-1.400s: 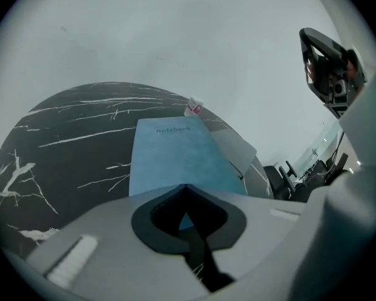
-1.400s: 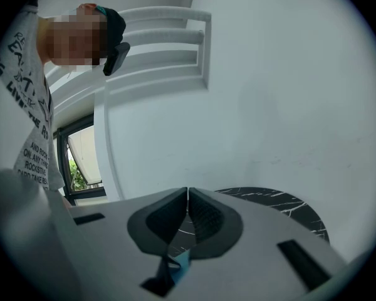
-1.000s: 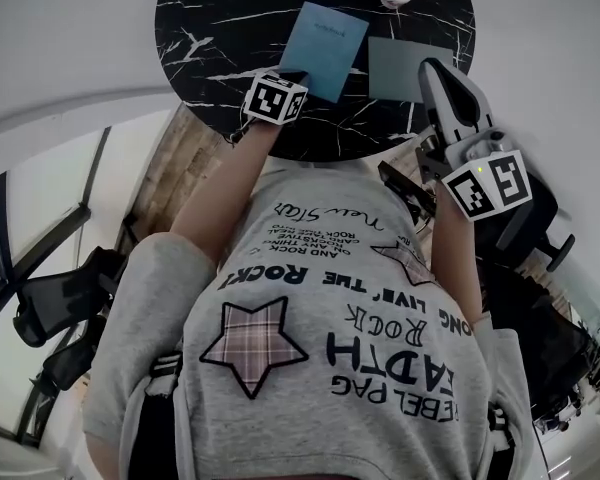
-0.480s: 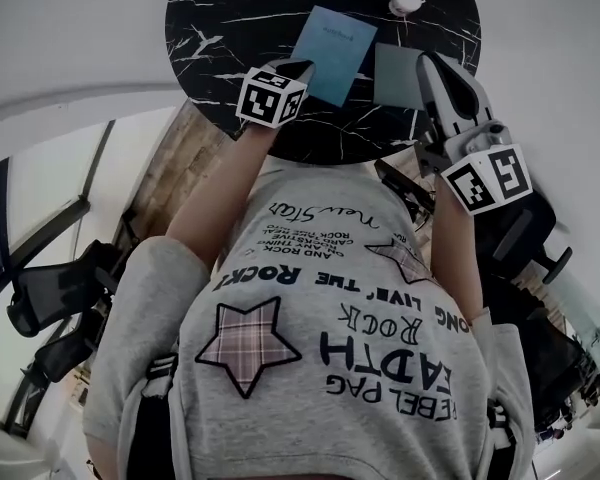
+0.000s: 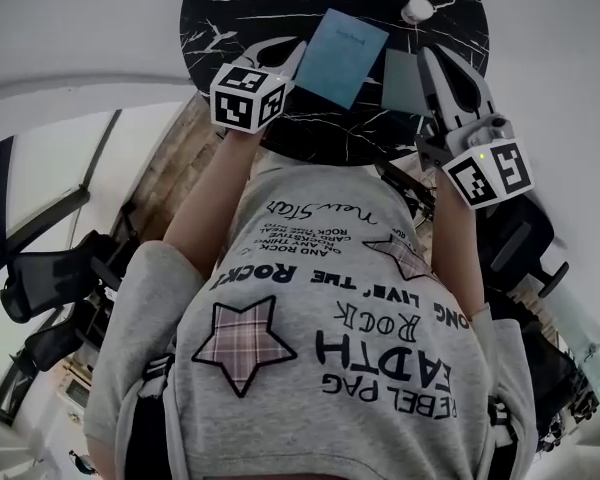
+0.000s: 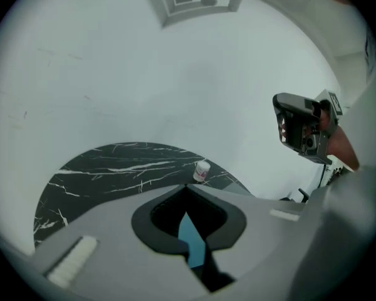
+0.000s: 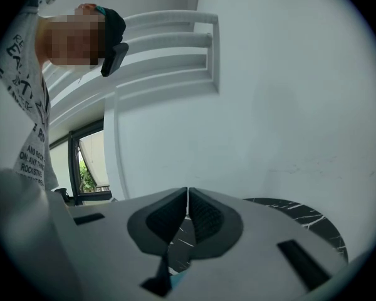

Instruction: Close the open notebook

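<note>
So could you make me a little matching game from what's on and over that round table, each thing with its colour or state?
Things:
1. table
2. notebook
3. bottle
4. left hand-held gripper

Colour or state:
a. small and white, standing near the table's far edge
b. black with white veins
c. jaws together
d. light blue, lying on the table

Pairs: 1-b, 2-d, 3-a, 4-c
</note>
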